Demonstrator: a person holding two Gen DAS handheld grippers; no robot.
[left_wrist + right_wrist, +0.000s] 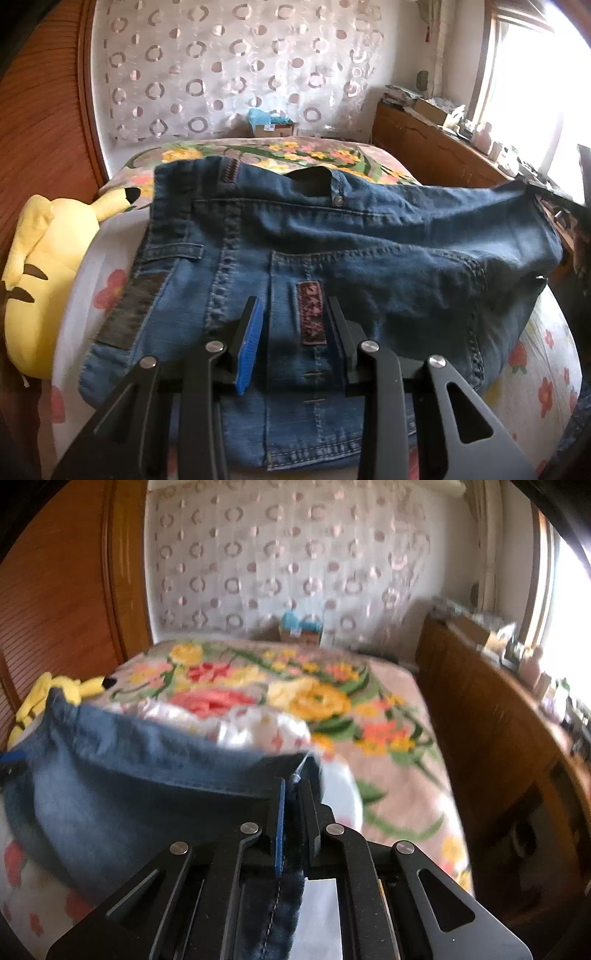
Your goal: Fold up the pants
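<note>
Right gripper (293,786): jaws nearly together, pinching denim edge of pants (122,786); seam runs down between fingers toward camera. Rest of pants hangs left of this gripper, lifted above floral blanket (369,709) ahead.

Left gripper (293,306): jaws partly apart, over waistband area of pants (332,240), patterned belt loop (312,314) between fingers; whether pads press cloth, cannot tell. Yellow plush toy (48,280) well left. Wooden cabinet (436,151) ahead right.
</note>
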